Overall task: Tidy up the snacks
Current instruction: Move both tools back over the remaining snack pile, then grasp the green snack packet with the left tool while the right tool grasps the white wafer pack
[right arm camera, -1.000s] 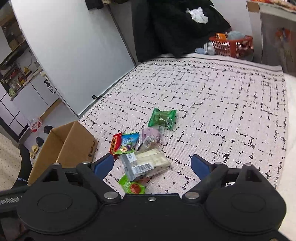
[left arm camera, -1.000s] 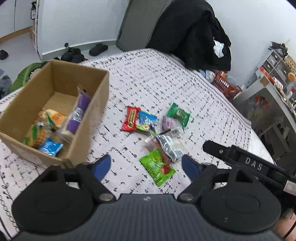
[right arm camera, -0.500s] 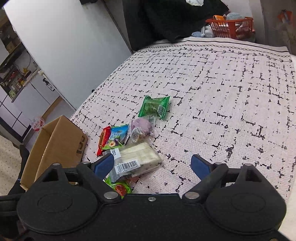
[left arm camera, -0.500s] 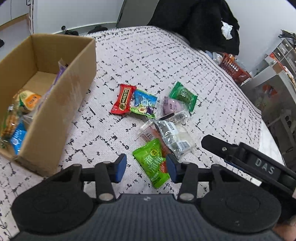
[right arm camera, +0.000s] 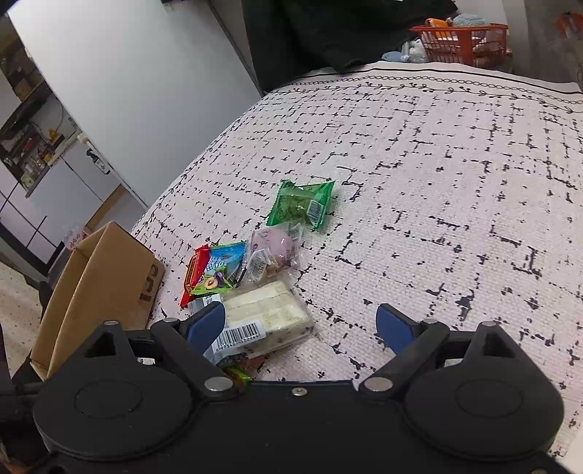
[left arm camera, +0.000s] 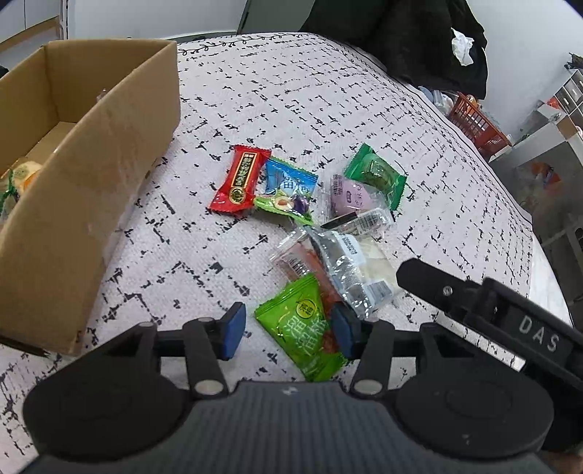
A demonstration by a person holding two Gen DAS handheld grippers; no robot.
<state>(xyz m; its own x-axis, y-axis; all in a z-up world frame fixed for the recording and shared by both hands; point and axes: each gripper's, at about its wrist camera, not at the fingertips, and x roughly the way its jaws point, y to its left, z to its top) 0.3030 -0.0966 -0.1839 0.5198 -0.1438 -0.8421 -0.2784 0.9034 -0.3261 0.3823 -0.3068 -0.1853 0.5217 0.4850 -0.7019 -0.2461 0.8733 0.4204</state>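
Observation:
Several snack packets lie in a loose pile on the patterned bed cover. My left gripper is open, its blue pads on either side of a bright green packet, not closed on it. Beyond lie a clear-wrapped white bar, a red packet, a blue packet, a purple packet and a dark green packet. My right gripper is open wide and empty; its left pad is beside the white bar. The cardboard box stands at the left.
The box holds some snacks, mostly hidden by its wall. The right gripper's body reaches in at the right of the left wrist view. An orange basket and dark clothes lie past the bed's far edge.
My left gripper has moved from the box towards the pile, come down over the bright green packet, and its jaws have narrowed. My right gripper has moved closer to the white bar.

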